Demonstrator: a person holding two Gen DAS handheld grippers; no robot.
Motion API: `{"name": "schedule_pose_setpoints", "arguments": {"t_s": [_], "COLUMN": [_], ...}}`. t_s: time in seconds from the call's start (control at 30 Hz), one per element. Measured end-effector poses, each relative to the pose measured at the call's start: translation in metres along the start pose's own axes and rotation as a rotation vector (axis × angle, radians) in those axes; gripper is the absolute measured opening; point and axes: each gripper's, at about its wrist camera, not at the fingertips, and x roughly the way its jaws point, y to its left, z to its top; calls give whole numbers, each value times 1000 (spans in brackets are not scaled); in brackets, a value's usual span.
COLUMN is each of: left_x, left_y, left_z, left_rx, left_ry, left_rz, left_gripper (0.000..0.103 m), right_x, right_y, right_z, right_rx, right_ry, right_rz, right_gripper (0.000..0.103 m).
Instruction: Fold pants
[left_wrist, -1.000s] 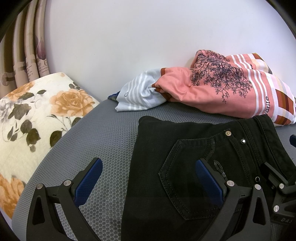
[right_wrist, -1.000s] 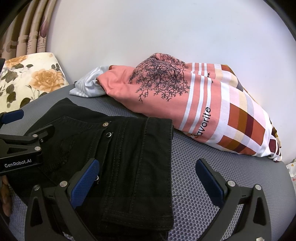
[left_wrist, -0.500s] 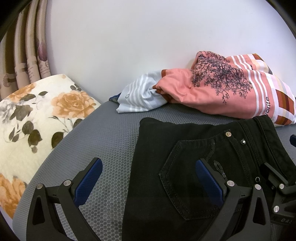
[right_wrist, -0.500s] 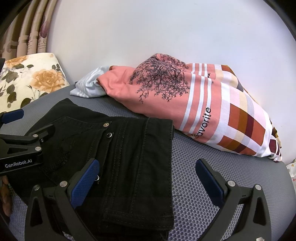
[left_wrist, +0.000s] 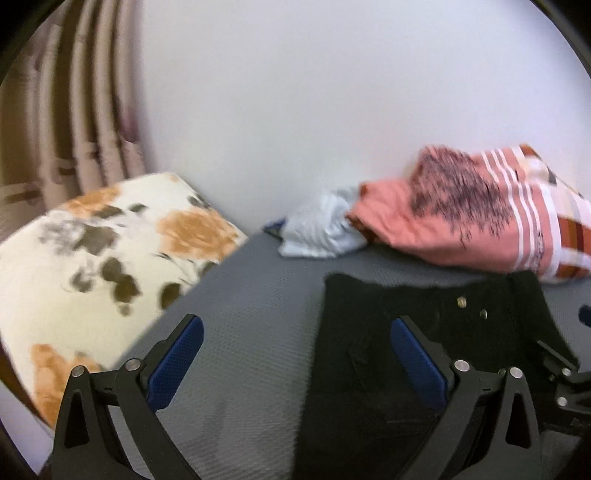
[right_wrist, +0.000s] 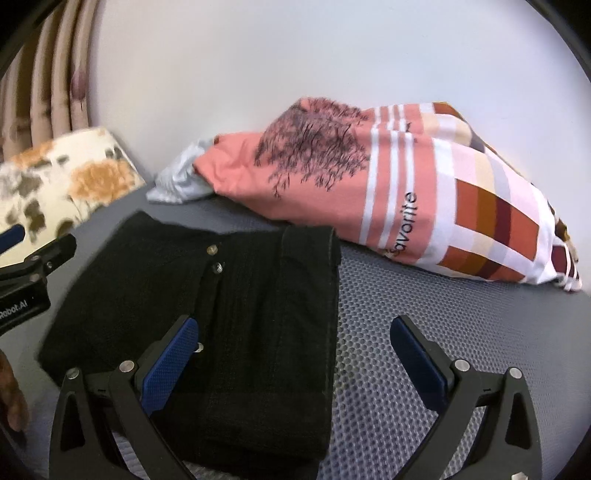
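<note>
Both hand-held grippers, left (left_wrist: 295, 363) and right (right_wrist: 293, 363), gape wide over the folded black jeans (right_wrist: 229, 317) just before the pink pillow (right_wrist: 388, 192); a careless brush could undo the fold.

Black pants (right_wrist: 207, 317) with silver rivets are seen on a grey mesh-patterned surface (right_wrist: 424, 306). Behind the pants, a salmon-pink cloth (right_wrist: 369, 184) is printed with a black tree, white stripes and rust-and-cream checks. Left of the pants, a cream pillow (left_wrist: 99, 266) is patterned with orange roses. Blue pads (right_wrist: 168, 365) are fitted to black fingers.
</note>
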Motion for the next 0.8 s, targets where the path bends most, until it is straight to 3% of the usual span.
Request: {"name": "schedule_pose_setpoints", "arguments": {"t_s": [0.23, 0.47, 0.63, 0.7, 0.8], "left_x": [-66, -142, -180, -188, -193], "left_y": [18, 31, 30, 31, 36], "left_z": [25, 48, 53, 51, 51], "left_rx": [-90, -158, -217, -253, -287], "left_ry": [-57, -204, -303, -288, -233], "left_rz": [11, -55, 12, 28, -21], "left_gripper": [103, 103, 103, 103, 103], "right_x": [-60, -120, -159, -169, -179], "right_y": [6, 3, -5, -9, -13], "right_z": [18, 30, 37, 39, 38], "right_rx": [-7, 10, 15, 26, 33], "right_ry": [-82, -165, -230, -241, -239], "right_rz": [62, 108, 105, 102, 103], "right_gripper": [103, 103, 103, 103, 103]}}
